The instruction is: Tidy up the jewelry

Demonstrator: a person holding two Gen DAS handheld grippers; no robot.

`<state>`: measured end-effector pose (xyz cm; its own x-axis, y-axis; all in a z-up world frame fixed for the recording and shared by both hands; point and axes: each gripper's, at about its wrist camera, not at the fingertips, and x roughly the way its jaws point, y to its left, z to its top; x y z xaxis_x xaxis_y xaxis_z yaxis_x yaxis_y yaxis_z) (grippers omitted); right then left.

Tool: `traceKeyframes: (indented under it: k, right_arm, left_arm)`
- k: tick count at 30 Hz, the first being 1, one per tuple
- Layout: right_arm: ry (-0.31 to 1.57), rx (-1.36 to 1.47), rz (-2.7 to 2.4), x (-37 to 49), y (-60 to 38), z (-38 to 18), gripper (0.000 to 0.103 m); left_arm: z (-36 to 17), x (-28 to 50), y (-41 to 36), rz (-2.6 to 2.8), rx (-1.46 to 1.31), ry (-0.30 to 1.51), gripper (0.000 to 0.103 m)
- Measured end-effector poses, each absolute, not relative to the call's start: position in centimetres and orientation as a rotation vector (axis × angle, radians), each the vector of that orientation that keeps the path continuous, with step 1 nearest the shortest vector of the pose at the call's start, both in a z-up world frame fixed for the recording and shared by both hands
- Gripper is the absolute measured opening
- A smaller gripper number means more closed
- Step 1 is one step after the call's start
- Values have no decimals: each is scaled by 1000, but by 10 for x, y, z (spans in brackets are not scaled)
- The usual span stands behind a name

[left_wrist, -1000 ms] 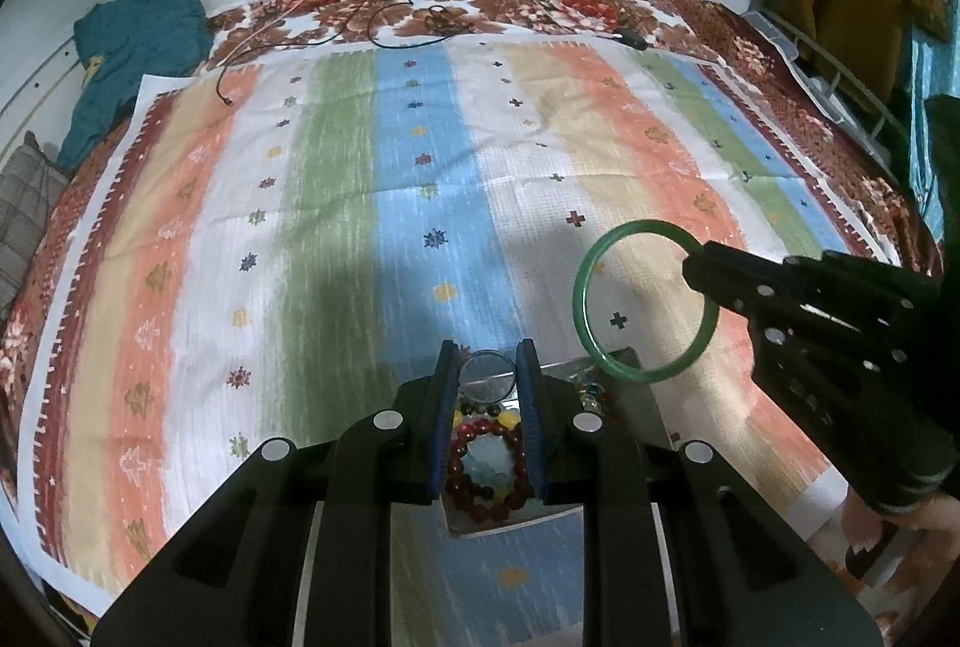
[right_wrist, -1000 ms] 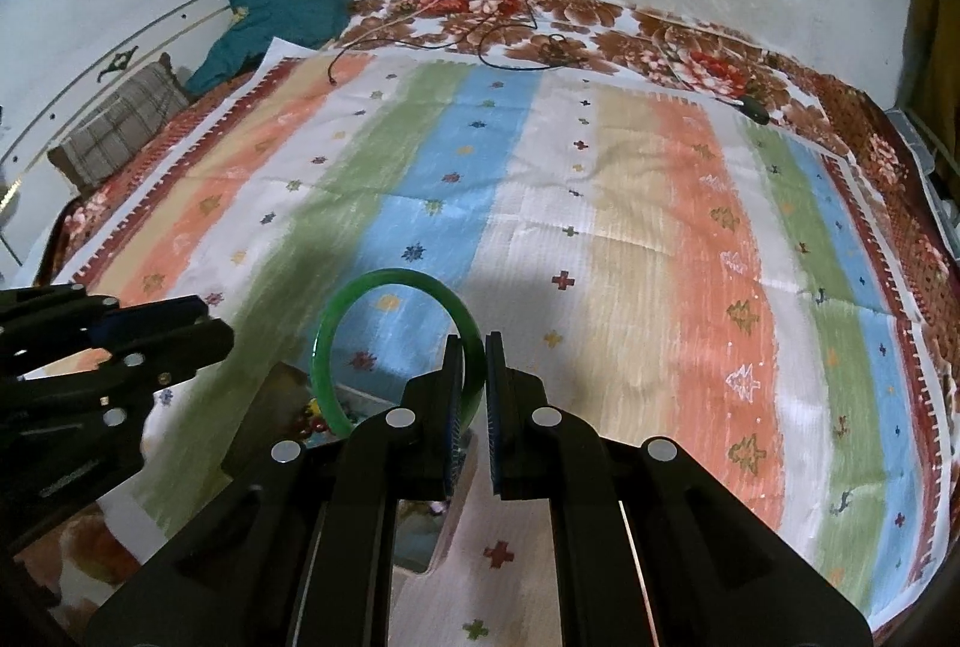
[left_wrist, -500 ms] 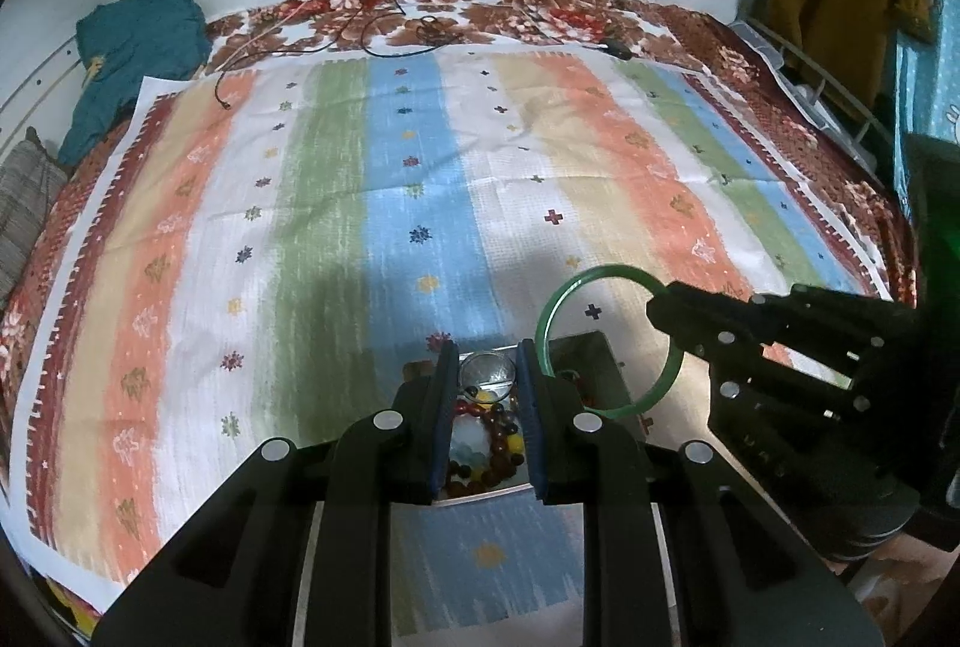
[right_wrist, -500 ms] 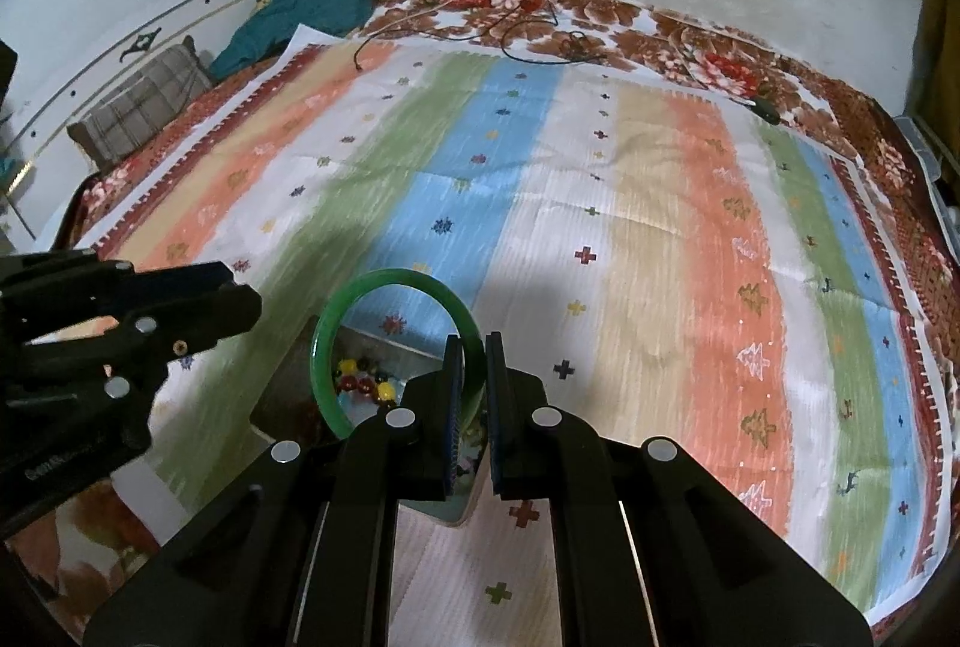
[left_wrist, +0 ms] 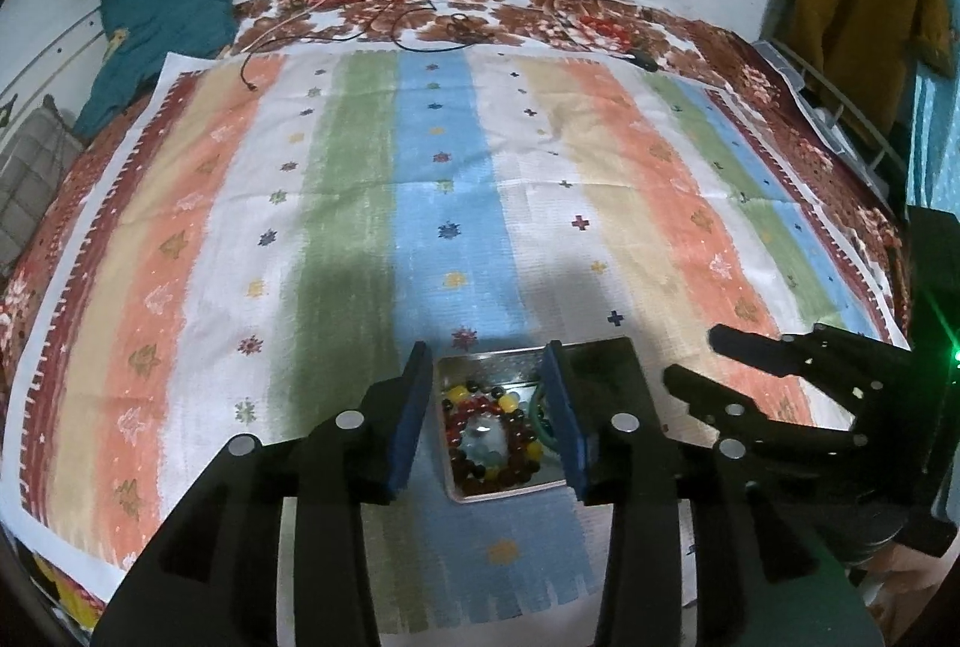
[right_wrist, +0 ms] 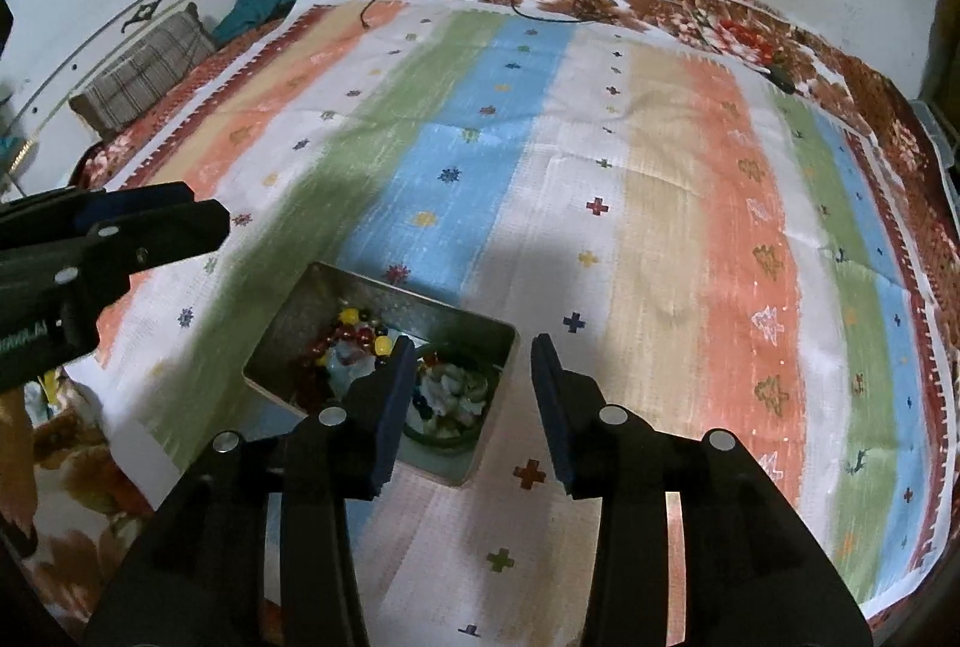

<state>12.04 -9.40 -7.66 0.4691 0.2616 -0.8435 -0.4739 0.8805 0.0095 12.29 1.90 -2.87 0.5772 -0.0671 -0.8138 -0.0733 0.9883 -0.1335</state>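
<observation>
Jewelry: I see the metal tin (right_wrist: 480,431) in the lower centre of the right wrist view, resting on the striped blanket (right_wrist: 660,203) that covers the bed; it holds a red bead bracelet (left_wrist: 489,443), loose yellow and dark beads, and a green bangle (right_wrist: 447,434) lying flat in its near end.
Left tongs: my left tongs (left_wrist: 489,419) hang above the tin in the lower centre of the left wrist view, blue pads spread wide, nothing between them.
Right tongs: my right tongs (right_wrist: 474,401) hover at the tin's near right corner, pads well apart and empty; the bangle sits just beside the left pad, not touching it as far as I can tell.
Step in hand: I judge the drop-off into the tin is done, since the bangle and beads lie inside and neither pair of tongs carries anything.
Rest of the bed: I find no other piece of jewelry on the blanket in either view.
Next move: I reckon it calls for lifting both tongs straight up and clear of the tin's rim without nudging it, then looking for a lid or more pieces; none shows here.
</observation>
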Motion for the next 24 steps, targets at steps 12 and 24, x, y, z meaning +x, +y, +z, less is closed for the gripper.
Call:
traceKeyframes:
  k: [12, 24]
  right_arm:
    - [924, -198, 476, 102, -112, -62, 56]
    - [882, -178, 510, 78, -126, -54, 73]
  left_arm:
    - [-27, 99, 23, 14, -154, 942, 62]
    - [-28, 69, 17, 12, -124, 922, 84]
